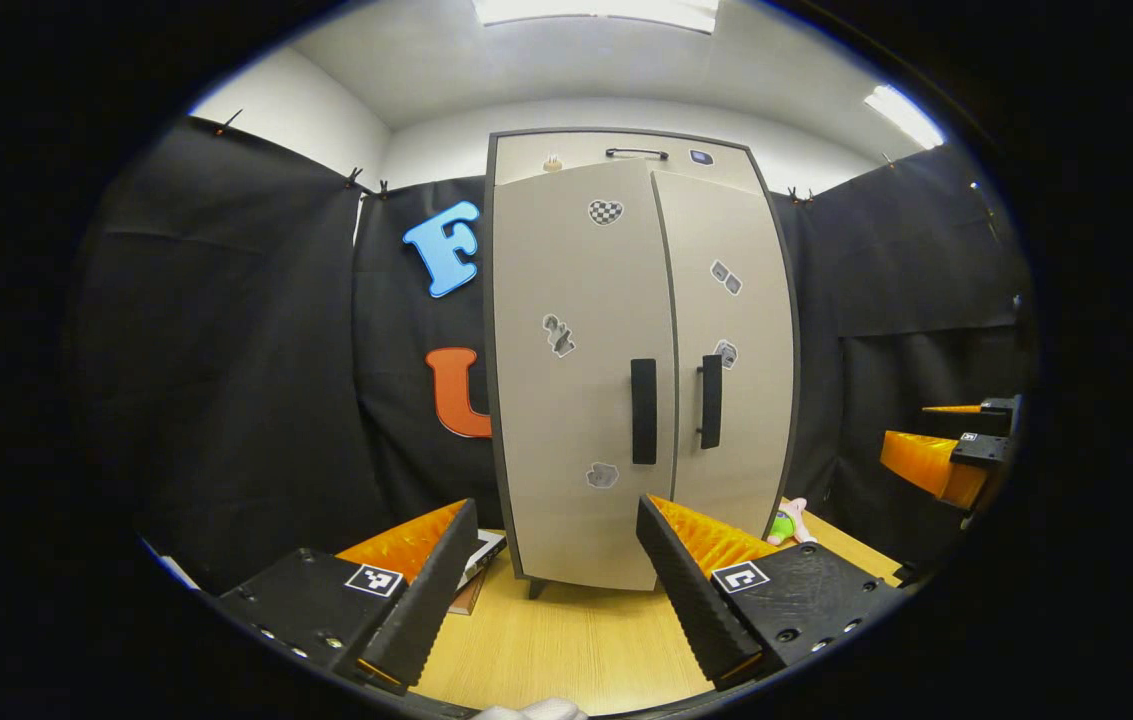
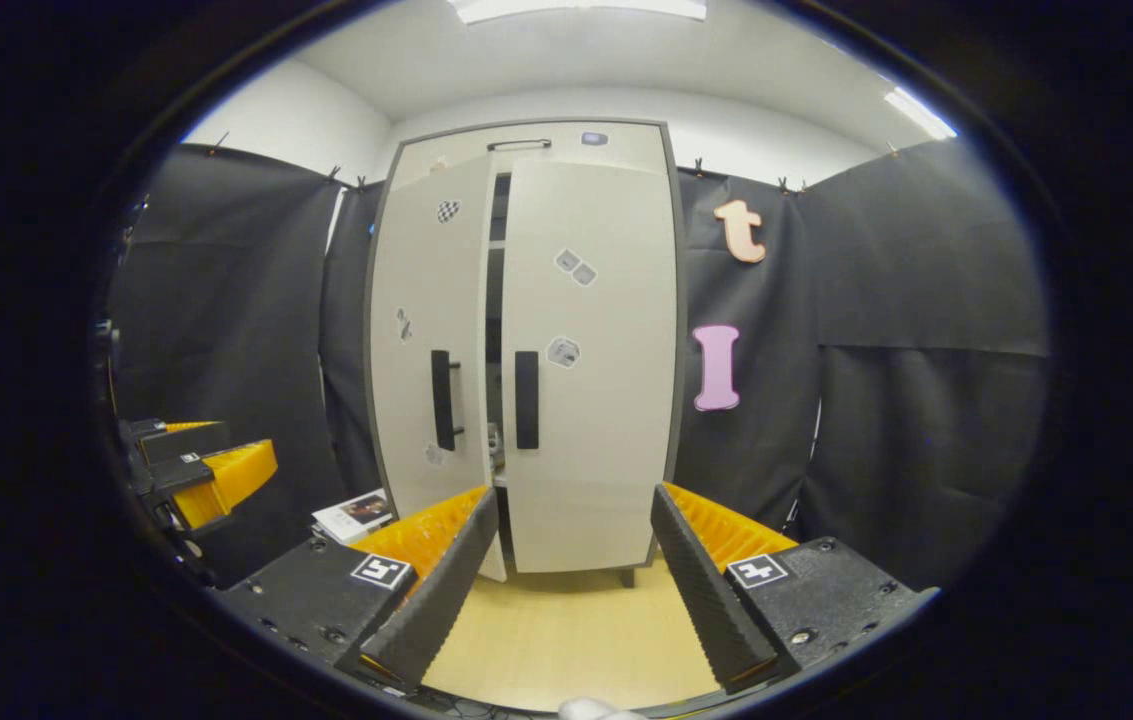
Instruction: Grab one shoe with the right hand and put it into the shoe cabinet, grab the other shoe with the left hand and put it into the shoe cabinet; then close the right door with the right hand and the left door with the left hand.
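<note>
Shoe cabinet [image 2: 526, 350] stands on the far table [image 2: 566, 630], left door [image 2: 431, 340] slightly ajar. Both grippers' jaws are apart, holding nothing.

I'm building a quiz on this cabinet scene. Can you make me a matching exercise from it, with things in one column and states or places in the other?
Things:
1. left door
2. right door
3. left gripper
4. book

States or places:
A. open, holding nothing
B. lying on the table left of the cabinet
C. slightly ajar
D. shut

Pairs: 1-C, 2-D, 3-A, 4-B
</note>
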### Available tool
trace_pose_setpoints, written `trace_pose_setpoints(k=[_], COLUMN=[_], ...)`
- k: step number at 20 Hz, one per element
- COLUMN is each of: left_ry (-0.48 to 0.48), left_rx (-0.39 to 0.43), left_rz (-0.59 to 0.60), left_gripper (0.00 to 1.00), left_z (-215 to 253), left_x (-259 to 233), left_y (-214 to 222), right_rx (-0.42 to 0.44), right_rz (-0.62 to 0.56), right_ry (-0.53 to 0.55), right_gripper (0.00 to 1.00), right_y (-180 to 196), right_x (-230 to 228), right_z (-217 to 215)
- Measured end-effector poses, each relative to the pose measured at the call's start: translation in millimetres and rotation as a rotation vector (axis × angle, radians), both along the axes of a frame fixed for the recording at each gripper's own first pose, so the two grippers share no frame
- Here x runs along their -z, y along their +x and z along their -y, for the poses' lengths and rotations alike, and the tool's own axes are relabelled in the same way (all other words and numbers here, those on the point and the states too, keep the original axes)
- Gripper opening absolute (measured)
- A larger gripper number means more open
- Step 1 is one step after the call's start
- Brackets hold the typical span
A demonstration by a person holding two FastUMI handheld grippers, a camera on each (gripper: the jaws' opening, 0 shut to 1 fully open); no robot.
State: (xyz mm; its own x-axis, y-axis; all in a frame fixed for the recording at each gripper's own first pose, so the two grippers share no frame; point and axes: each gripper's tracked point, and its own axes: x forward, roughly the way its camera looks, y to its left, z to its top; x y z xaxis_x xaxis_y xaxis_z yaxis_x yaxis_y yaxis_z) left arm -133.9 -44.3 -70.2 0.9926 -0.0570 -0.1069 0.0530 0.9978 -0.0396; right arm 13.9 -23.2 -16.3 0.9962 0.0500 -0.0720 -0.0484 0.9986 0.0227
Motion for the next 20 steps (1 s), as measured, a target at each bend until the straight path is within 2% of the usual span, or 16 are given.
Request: trace_pose_setpoints(k=[1,2,3,13,14,15,17,18,19,20], left_ry=[0.001,0.003,0.002,-0.001,-0.001,-0.002,-0.004,-0.004,-0.003,0.0], left_rx=[0.0,0.001,0.006,0.002,0.002,0.002,0.003,0.003,0.003,0.001], left_rz=[-0.003,-0.004,-0.004,0.008,0.01,0.011,0.013,0.015,0.017,0.018], left_gripper=[1.0,0.96,1.0,1.0,0.96,1.0,1.0,0.96,1.0,0.96], left_z=[0.9,0.9,2.6,-3.1,-3.0,-3.3,-3.7,-4.6,-4.8,-5.8], left_x=[-0.5,0.0,-0.3,-4.4,-4.9,-5.0,-6.6,-7.5,-7.9,-8.3], left_y=[-1.2,-2.3,-1.5,-3.0,-3.3,-4.2,-4.9,-5.6,-5.6,-6.3], right_rx=[0.0,-0.002,-0.004,0.007,0.009,0.008,0.011,0.011,0.009,0.009], right_rz=[0.001,0.001,0.0,0.007,0.008,0.01,0.012,0.012,0.014,0.014], right_ry=[-0.002,-0.003,-0.006,0.002,0.008,0.015,0.021,0.02,0.017,0.013], right_gripper=[1.0,1.0,1.0,1.0,1.0,1.0,1.0,1.0,1.0,1.0], right_y=[-0.1,0.1,-0.1,-1.6,-1.9,-1.8,-2.5,-3.3,-4.1,-4.4], right_x=[-0.2,-0.1,0.6,-1.2,-1.6,-1.8,-2.7,-2.6,-2.8,-3.2], right_z=[-1.6,-2.0,-2.2,1.0,1.9,1.5,1.1,0.8,0.1,-0.4])
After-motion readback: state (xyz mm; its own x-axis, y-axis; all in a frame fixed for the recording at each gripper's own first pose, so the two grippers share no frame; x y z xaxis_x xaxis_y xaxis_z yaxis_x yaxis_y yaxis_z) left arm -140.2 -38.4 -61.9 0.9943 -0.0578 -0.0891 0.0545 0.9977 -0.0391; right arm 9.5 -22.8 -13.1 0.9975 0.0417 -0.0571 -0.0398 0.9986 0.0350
